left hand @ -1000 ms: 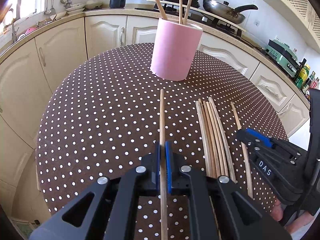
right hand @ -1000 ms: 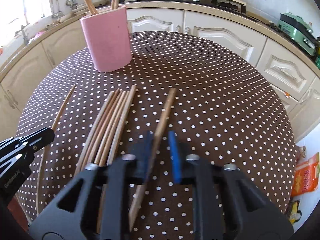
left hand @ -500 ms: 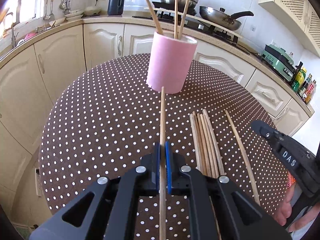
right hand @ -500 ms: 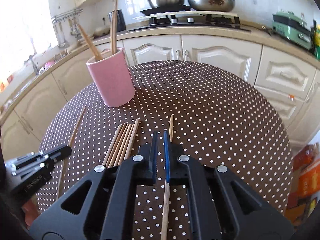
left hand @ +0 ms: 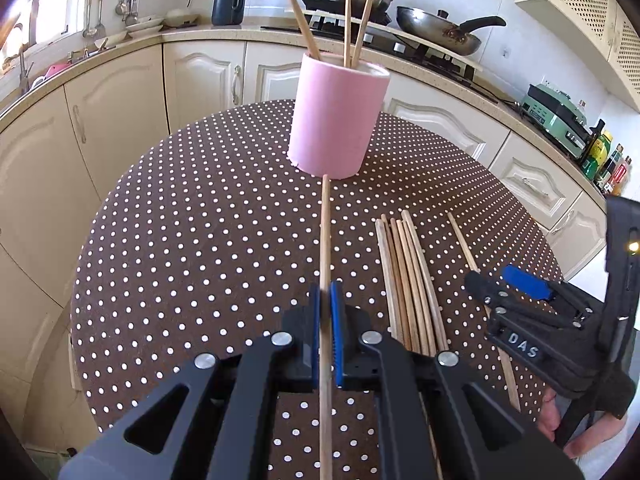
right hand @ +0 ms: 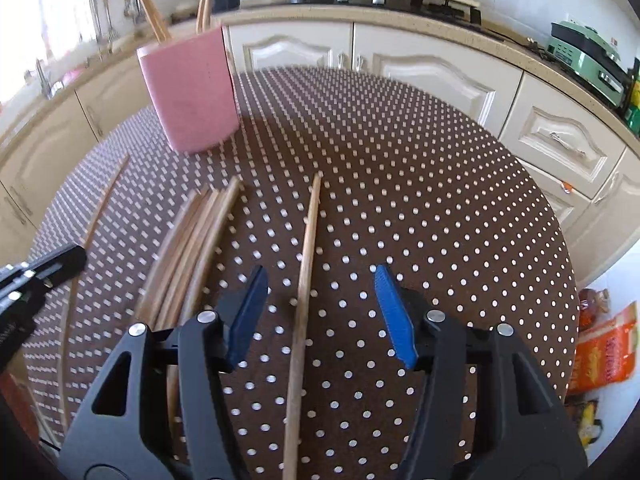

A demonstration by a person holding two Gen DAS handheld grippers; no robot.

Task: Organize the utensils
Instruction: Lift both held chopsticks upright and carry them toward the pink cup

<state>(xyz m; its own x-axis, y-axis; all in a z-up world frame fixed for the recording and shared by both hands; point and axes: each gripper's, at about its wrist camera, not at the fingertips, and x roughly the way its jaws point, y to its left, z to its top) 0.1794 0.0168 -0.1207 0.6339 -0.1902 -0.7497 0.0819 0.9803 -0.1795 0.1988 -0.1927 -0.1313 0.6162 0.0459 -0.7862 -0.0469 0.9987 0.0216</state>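
Observation:
My left gripper (left hand: 326, 308) is shut on a single wooden chopstick (left hand: 325, 232) whose far tip points at the foot of the pink cup (left hand: 336, 120). The cup holds three upright chopsticks (left hand: 348, 20). In the right wrist view my right gripper (right hand: 320, 304) has its jaws opening. Another chopstick (right hand: 306, 264) lies on the table between the blue pads (right hand: 394, 320), touching neither. A bundle of several chopsticks (right hand: 200, 240) lies on the dotted brown tablecloth (right hand: 420, 220) between the two grippers, also visible as the bundle (left hand: 408, 280) from the left.
The round table's edge drops off close behind both grippers. Cream cabinets (left hand: 200, 80) and a counter with a pan (left hand: 440, 36) curve behind the table. Orange bags (right hand: 600, 352) lie on the floor to the right. A person's hand (left hand: 556, 420) holds the right gripper.
The right gripper was shut on its chopstick half a second ago. Its jaws now stand apart and the chopstick lies on the table. The left gripper keeps its hold.

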